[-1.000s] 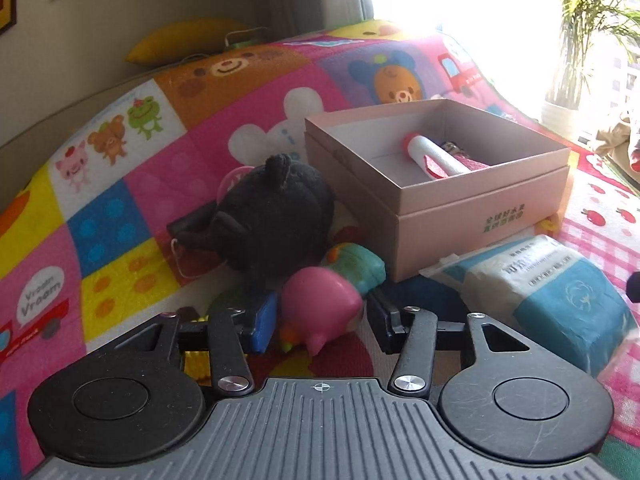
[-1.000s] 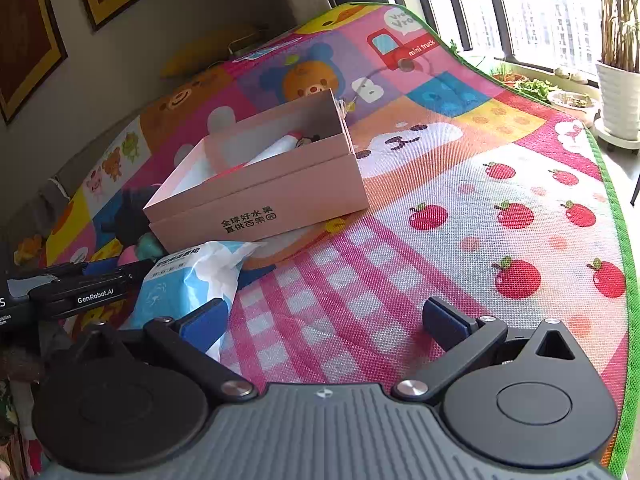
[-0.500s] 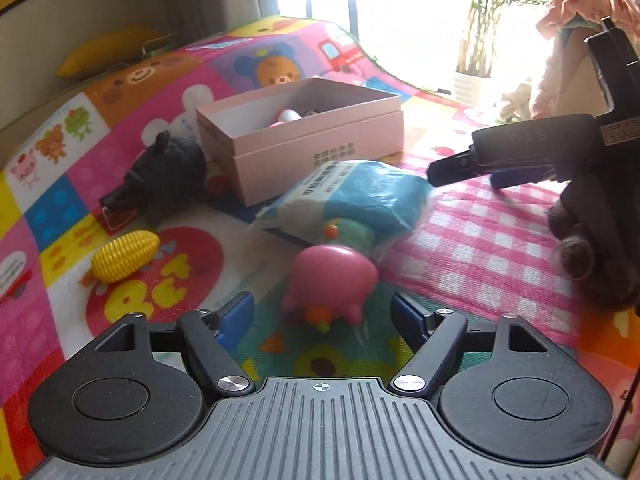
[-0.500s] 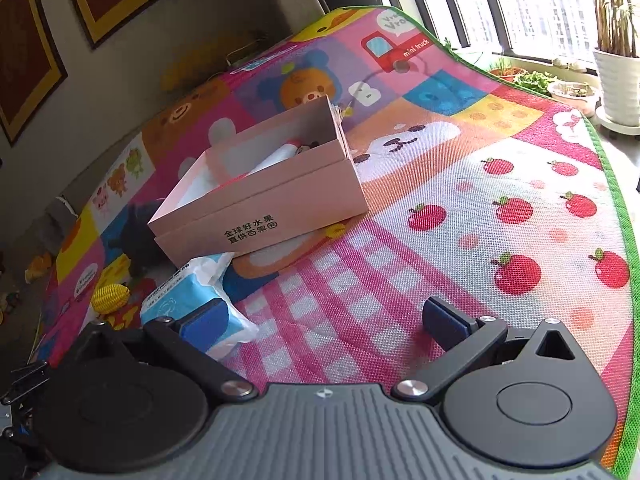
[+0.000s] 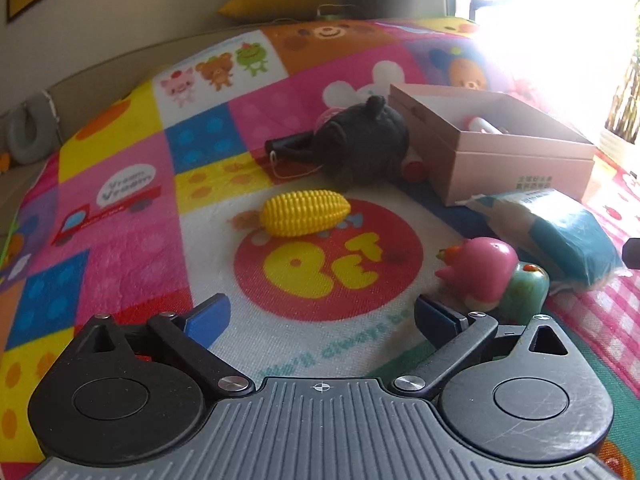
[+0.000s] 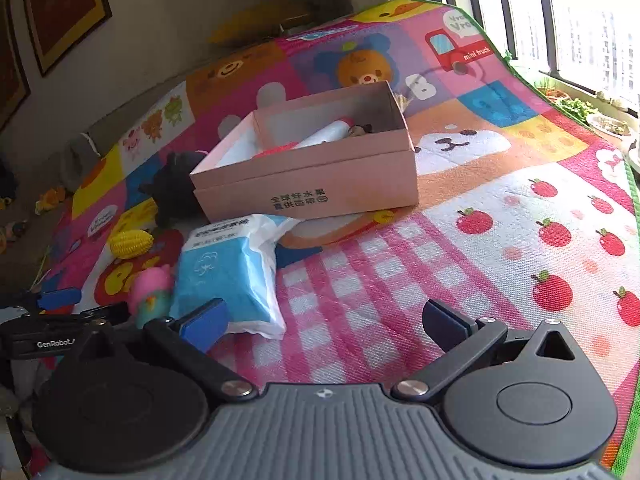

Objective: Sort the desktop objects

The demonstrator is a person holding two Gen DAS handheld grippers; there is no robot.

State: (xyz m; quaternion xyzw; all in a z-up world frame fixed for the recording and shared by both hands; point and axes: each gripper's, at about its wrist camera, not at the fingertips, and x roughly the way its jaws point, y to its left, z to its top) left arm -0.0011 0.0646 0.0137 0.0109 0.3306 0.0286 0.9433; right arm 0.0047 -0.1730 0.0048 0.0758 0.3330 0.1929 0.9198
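Observation:
My left gripper is open and empty, low over the red circle on the play mat. A yellow toy corn lies ahead of it. A pink toy and a green toy lie to its right, apart from the fingers. A black plush lies beside the open pink box, which holds a white tube. A blue tissue pack lies in front of the box. My right gripper is open and empty over the pink checked patch, with its left finger by the tissue pack.
The colourful play mat covers the surface and ends at a green edge on the right. A yellow cushion lies at the back by the wall. Plants stand by the window.
My left gripper has swung left and back from the pink toy, which now lies to its right; the corn is now ahead. My right gripper has barely moved.

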